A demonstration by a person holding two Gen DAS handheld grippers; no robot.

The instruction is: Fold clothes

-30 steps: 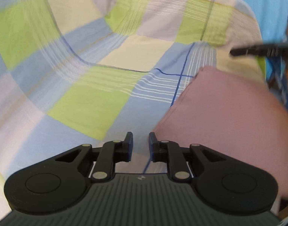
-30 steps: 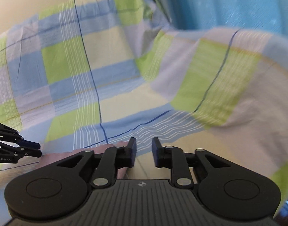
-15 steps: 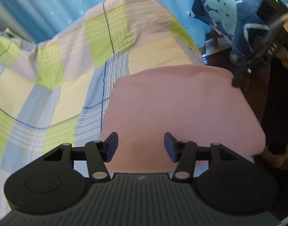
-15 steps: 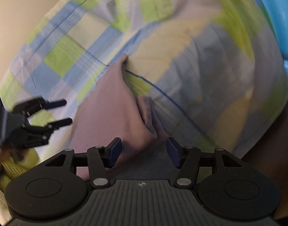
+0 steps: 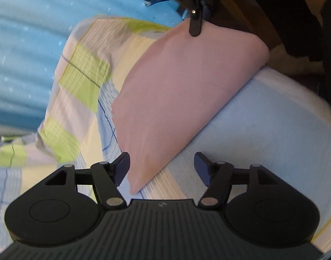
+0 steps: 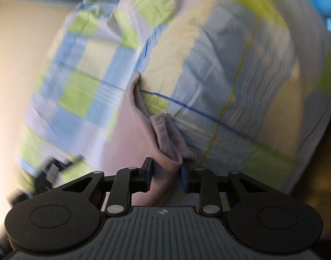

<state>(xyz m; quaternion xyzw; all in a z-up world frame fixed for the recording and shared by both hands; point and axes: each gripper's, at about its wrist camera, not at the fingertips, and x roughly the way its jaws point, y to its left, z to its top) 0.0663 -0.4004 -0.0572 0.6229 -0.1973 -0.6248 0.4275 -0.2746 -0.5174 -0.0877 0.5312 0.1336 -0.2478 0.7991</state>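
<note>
Right hand-held gripper (image 6: pixel 165 176) pinching pink garment (image 5: pixel 182 95); checked bedsheet (image 6: pixel 219 69) beneath.

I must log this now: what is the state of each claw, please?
Left claw: open, holding nothing; a corner of the pink garment lies between its fingers.
Right claw: fingers on either side of the pink garment's corner; whether it grips cannot be told.

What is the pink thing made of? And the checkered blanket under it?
The pink garment looks like soft knit cloth, matte; the right wrist view shows a stitched hem. The checkered sheet looks like thin woven cotton, smooth, with printed stripes and creases. Exact fibres cannot be told.
</note>
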